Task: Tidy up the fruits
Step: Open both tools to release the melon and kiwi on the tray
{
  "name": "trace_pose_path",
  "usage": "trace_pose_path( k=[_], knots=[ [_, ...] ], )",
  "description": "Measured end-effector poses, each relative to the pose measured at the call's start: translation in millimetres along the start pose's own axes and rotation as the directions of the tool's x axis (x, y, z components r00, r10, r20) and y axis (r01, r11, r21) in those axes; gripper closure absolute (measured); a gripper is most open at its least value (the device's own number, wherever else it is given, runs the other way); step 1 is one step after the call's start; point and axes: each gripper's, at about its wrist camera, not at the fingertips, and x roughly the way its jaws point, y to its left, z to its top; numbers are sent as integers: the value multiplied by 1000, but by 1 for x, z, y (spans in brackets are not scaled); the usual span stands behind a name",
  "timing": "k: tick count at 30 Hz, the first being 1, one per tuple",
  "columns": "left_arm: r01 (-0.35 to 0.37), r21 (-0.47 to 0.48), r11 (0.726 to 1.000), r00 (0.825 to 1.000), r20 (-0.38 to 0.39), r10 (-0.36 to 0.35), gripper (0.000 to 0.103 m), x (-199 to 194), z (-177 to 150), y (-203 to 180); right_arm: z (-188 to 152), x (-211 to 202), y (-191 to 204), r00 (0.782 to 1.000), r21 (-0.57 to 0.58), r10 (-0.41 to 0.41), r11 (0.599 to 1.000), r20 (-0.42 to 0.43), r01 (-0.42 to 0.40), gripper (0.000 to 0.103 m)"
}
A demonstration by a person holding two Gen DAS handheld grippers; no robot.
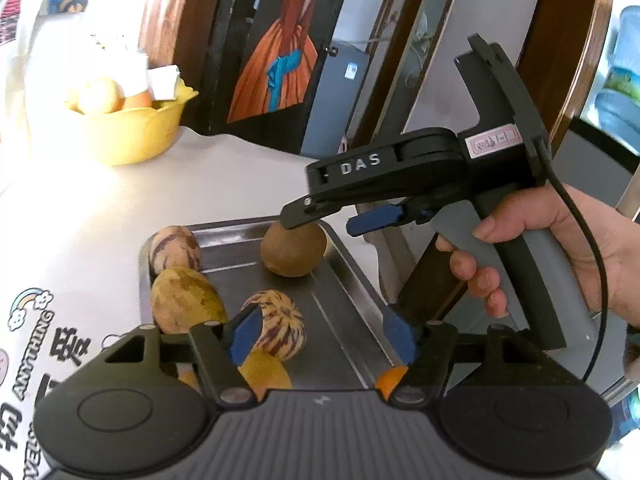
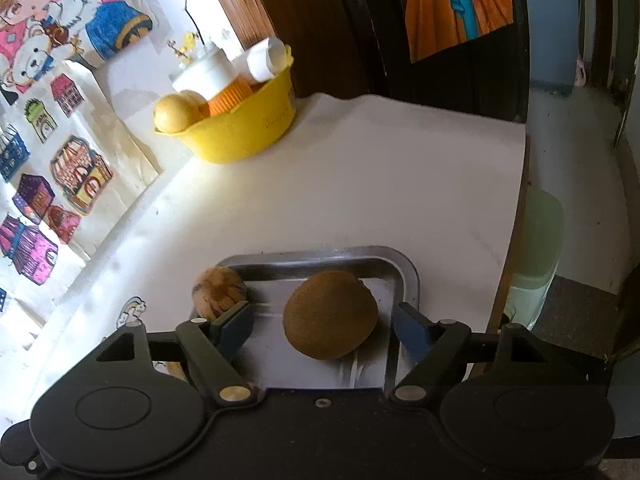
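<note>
Here's the kiwi, brown, fuzzy and matte, sitting on the far end of the metal tray, and the right gripper is over it with jaws spread wide, one blue pad on either side and neither touching the skin. The right wrist view gives the clean look: the kiwi between the pads, a striped fruit at the tray's left corner, and the yellow bowl well back on the white worktop. The left wrist view opens up much more: a striped melon-like fruit just ahead of the left gripper, whose jaws are also spread and holding nothing, two more mottled fruits along the tray's left side, and the hand on the right gripper's handle.
</note>
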Motion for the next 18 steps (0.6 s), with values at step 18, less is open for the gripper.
trace_pose_path(
  k=[18],
  knots=[
    [-84, -149, 985, 988, 116, 102, 3, -83, -18, 28, -29, -63, 27, 998, -46, 25, 999, 61, -22, 7]
  ],
)
